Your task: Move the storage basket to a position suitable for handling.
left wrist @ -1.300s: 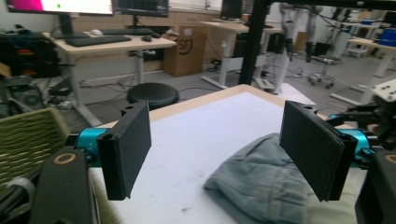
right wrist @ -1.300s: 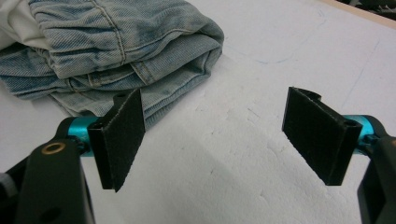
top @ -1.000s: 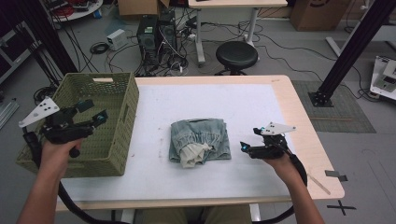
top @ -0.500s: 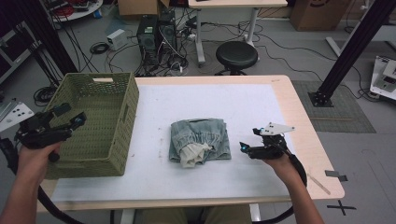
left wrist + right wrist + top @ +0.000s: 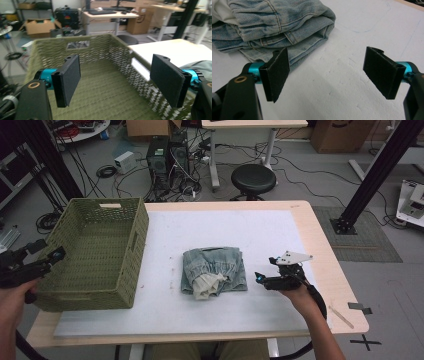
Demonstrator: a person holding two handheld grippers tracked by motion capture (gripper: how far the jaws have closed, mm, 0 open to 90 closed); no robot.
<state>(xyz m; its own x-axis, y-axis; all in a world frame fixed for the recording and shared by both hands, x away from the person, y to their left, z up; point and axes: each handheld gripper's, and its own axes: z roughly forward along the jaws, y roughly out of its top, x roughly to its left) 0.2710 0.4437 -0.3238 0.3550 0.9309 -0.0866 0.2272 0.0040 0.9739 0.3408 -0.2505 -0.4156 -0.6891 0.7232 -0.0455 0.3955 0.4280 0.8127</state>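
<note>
In the high view the left gripper (image 5: 50,256) sits at the far left edge, at about 9 o'clock from the middle of the surface (image 5: 280,227), held in the person's left hand (image 5: 12,292) just outside the left wall of the basket (image 5: 95,252); in the left gripper view its fingers (image 5: 70,77) stand wide apart with nothing between them, pointing over the near rim into the basket (image 5: 100,75), whose woven green floor lies bare below them; a slot handle shows in the far wall at 12 o'clock.

The basket rests on the left part of the surface, its right wall well apart from the jeans (image 5: 215,270); the jeans lie folded near the middle of the white sheet, at about 3 o'clock from the basket, with a pale lining showing at their near edge.

The right gripper (image 5: 265,279) hovers just beside the jeans, at 3 o'clock from them, held in the right hand (image 5: 300,292) and pointing toward 9 o'clock; in the right gripper view its fingers (image 5: 277,72) are spread wide and grasp nothing; the folded jeans (image 5: 279,27) lie ahead at 11 o'clock, their edge just past the left finger; whether that finger touches the cloth cannot be told; the bare white surface (image 5: 342,82) lies between the fingers.
</note>
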